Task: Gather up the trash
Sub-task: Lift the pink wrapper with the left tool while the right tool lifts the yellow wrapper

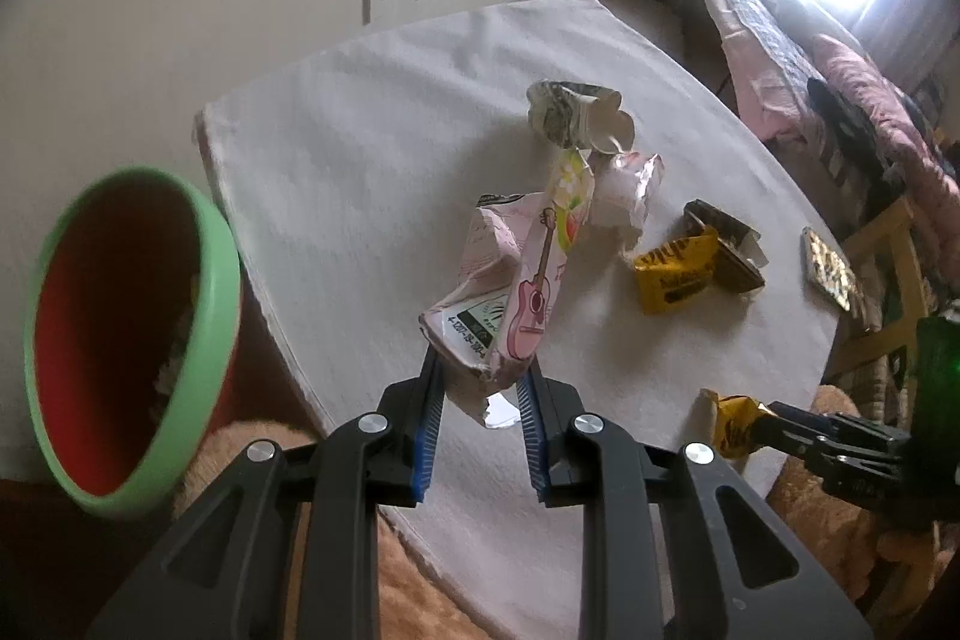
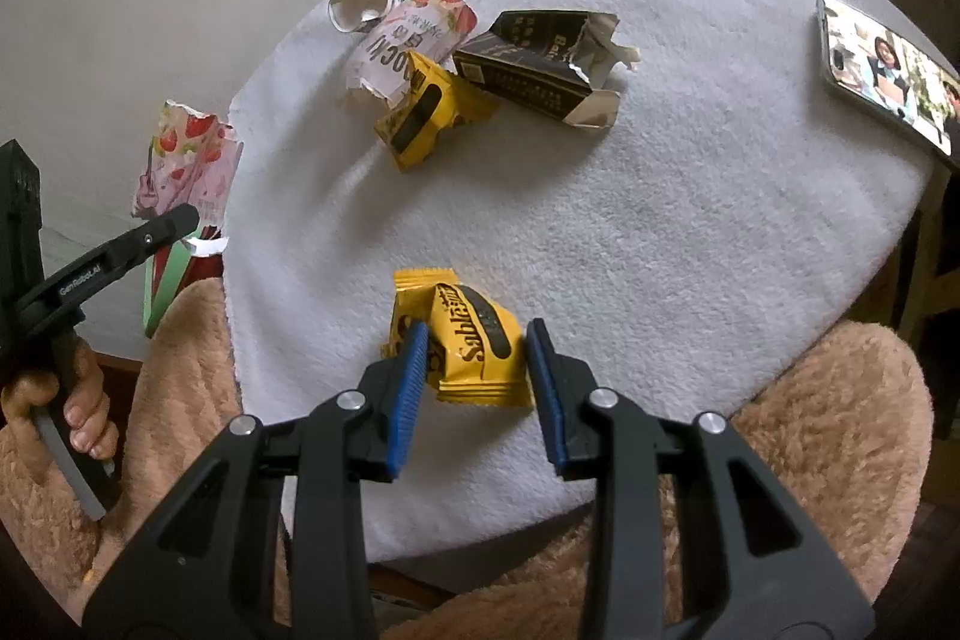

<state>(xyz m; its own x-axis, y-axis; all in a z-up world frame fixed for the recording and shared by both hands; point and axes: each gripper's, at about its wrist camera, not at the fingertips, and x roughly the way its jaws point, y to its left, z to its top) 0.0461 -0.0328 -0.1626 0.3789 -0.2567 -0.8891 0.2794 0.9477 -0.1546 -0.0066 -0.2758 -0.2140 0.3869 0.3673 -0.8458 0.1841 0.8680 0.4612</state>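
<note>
Left gripper (image 1: 480, 388) pinches the lower end of a crumpled pink carton with a guitar print (image 1: 510, 292); both blue pads press the carton's sides, and it is held clear of the table, standing up from the jaws. In the right wrist view the same carton hangs past the left edge of the white table cloth (image 2: 690, 220), just beside the green rim of the bin. The bin (image 1: 210, 292), green outside and red inside, sits left of the table edge, mouth tilted toward the camera, with some pale scraps visible inside. Right gripper (image 2: 477, 370) is closed on a yellow snack wrapper (image 2: 474, 340) near the front edge of the cloth; both pads touch the wrapper's sides. Whether the wrapper is lifted or resting on the cloth cannot be told. Trash left on the cloth, grouped toward the far side: a crumpled white paper cup (image 1: 576, 112), a pink-and-white torn wrapper (image 1: 624, 196) touching it, a second yellow snack wrapper (image 1: 675, 274), and a torn dark brown carton (image 1: 723, 238) just beside that. A phone (image 2: 882, 70) with a lit screen lies apart near the right edge. A hand (image 2: 54, 400) in a fuzzy tan sleeve grips the left gripper's handle.
</note>
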